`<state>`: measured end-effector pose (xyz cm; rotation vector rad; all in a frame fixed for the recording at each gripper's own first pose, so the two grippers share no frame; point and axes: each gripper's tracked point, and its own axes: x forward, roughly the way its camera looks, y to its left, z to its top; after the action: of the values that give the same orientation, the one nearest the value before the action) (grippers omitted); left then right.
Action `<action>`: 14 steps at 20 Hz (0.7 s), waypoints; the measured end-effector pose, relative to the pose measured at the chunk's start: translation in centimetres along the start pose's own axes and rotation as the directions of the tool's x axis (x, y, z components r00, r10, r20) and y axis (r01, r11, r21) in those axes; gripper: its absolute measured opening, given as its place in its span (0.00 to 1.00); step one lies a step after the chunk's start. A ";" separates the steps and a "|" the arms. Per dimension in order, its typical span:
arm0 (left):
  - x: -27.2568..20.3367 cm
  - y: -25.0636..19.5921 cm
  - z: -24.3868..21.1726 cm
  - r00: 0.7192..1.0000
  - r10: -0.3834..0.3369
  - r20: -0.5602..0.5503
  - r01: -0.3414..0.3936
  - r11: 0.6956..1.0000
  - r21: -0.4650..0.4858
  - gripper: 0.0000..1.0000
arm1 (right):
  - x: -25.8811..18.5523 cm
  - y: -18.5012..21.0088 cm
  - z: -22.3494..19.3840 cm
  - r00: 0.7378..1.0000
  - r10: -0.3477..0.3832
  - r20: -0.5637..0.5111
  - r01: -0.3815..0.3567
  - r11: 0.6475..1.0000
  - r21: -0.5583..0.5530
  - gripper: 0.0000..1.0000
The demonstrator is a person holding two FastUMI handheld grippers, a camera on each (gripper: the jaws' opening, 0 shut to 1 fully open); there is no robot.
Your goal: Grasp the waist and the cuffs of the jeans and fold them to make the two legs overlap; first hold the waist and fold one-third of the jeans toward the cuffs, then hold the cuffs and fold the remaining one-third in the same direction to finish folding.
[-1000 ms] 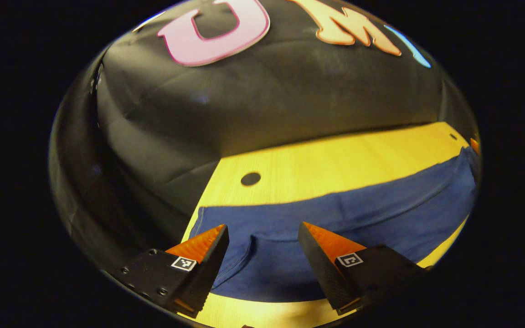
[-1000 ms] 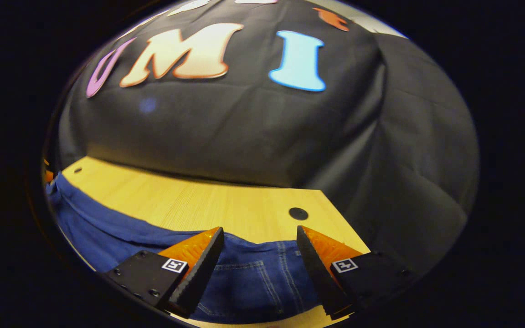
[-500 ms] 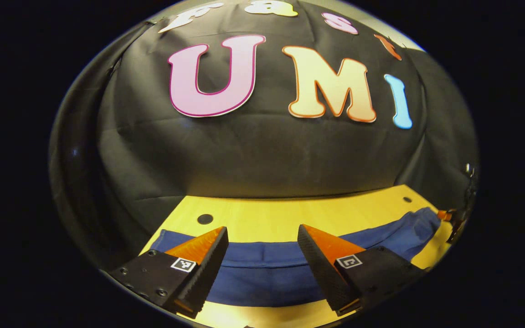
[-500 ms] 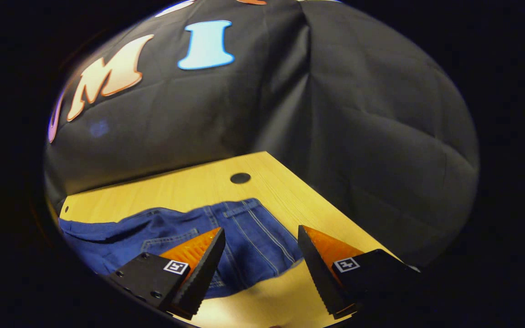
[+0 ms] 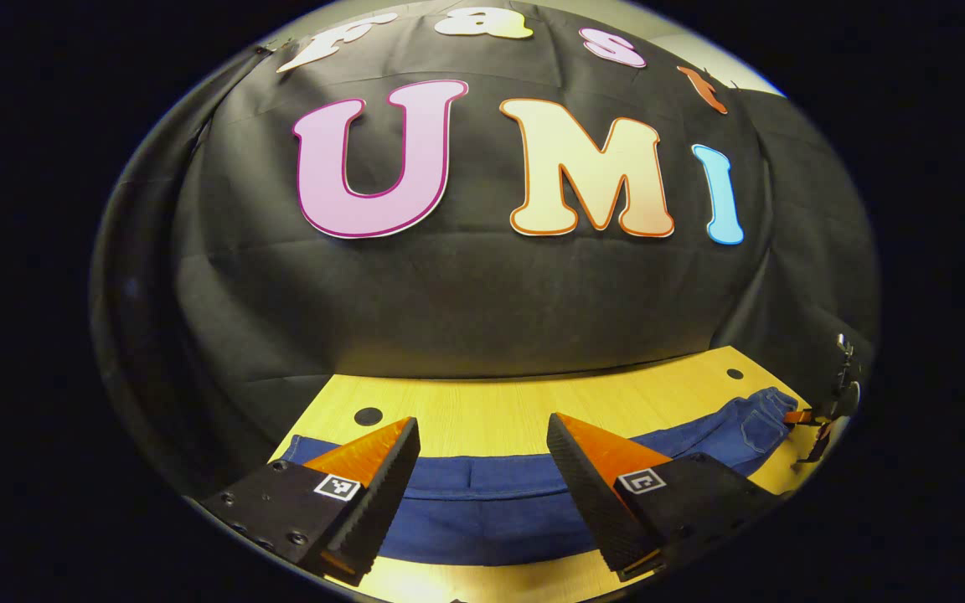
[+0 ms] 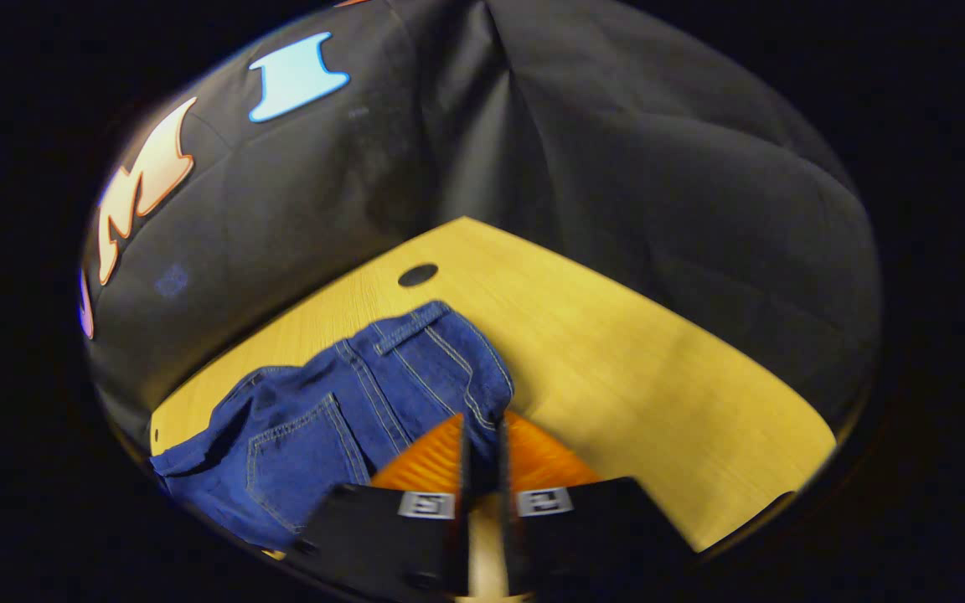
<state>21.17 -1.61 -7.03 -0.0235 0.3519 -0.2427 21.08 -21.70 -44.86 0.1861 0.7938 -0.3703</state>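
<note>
Blue jeans [image 5: 499, 502] lie stretched across the yellow wooden table [image 5: 516, 406]. In the left gripper view my left gripper [image 5: 482, 473] is open, low over the cuff end of the jeans, one finger on each side of the cloth and nothing pinched. The right gripper [image 5: 822, 419] appears small at the far right by the waist. In the right gripper view the waist end of the jeans [image 6: 348, 410], with back pocket and belt loops, lies bunched. My right gripper [image 6: 482, 448] is shut on the near corner of the waistband.
The table has round holes near its corners [image 6: 417, 275] [image 5: 368, 415] [image 5: 735, 373]. The black cloth wall [image 5: 482, 293] stands close behind the table and wraps around its right end. Bare tabletop [image 6: 658, 377] lies to the right of the waist.
My right gripper has turned toward the waist and gone from open to shut on the waistband corner. The left gripper stayed open and tilted up to a flatter look over the cuff end.
</note>
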 end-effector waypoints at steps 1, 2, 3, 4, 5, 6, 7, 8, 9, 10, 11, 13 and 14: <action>0.2 -0.1 0.1 1.000 -0.001 -0.006 0.001 1.000 -0.007 0.95 | -0.3 0.0 0.1 1.000 0.004 0.010 -0.004 1.000 -0.011 0.07; 0.4 -0.2 0.3 1.000 0.001 -0.008 -0.001 1.000 -0.013 0.95 | -0.1 -0.1 0.3 1.000 0.003 0.005 -0.003 1.000 -0.006 0.07; 0.8 -0.5 0.4 1.000 0.002 -0.007 -0.002 1.000 -0.018 0.95 | -0.5 -0.3 0.7 1.000 0.000 0.008 0.000 1.000 0.003 0.09; 1.0 -0.8 0.6 1.000 0.002 -0.007 -0.002 1.000 -0.020 0.95 | -0.6 -0.7 0.9 1.000 -0.012 0.010 0.012 1.000 0.010 0.07; 1.4 -1.4 0.6 1.000 -0.001 -0.011 0.001 1.000 -0.024 0.95 | -0.9 -0.8 0.9 1.000 -0.021 0.016 0.020 1.000 0.007 0.09; 1.6 -1.8 0.5 1.000 -0.008 -0.018 0.007 1.000 -0.028 0.95 | -1.3 -1.1 1.2 0.999 -0.031 0.024 0.031 1.000 -0.002 0.09; 1.7 -2.3 0.4 0.999 -0.016 -0.028 0.015 1.000 -0.024 0.95 | -1.6 -1.0 1.5 0.999 -0.039 0.027 0.040 0.999 -0.018 0.09; 1.7 -2.6 0.5 0.999 -0.018 -0.032 0.017 1.000 -0.014 0.95 | -1.7 -0.9 1.7 0.998 -0.050 0.032 0.051 0.998 -0.030 0.08; 1.4 -2.7 0.6 0.999 -0.024 -0.031 0.023 1.000 -0.008 0.95 | -1.7 -0.8 1.6 0.998 -0.058 0.026 0.059 0.997 -0.041 0.08; 1.2 -2.7 0.8 0.999 -0.029 -0.026 0.029 1.000 -0.010 0.95 | -2.0 -0.6 1.6 0.998 -0.062 0.023 0.063 0.997 -0.047 0.08; 1.0 -2.6 0.9 0.999 -0.030 -0.021 0.030 0.999 -0.013 0.95 | -2.0 -0.6 1.5 0.998 -0.062 0.019 0.063 0.996 -0.059 0.09; 0.5 -1.7 1.0 1.000 -0.020 -0.007 0.020 0.999 -0.032 0.95 | -3.1 -0.1 2.9 0.997 -0.048 0.064 0.054 0.994 -0.096 0.06; 0.2 -1.1 1.2 1.000 -0.019 0.001 0.019 0.999 -0.046 0.95 | -4.3 0.8 4.4 0.994 -0.025 0.107 0.035 0.995 -0.091 0.06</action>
<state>21.53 -2.76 -5.88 -0.0724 0.3570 -0.2533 21.51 -21.18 -38.68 0.0672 0.7081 -0.3679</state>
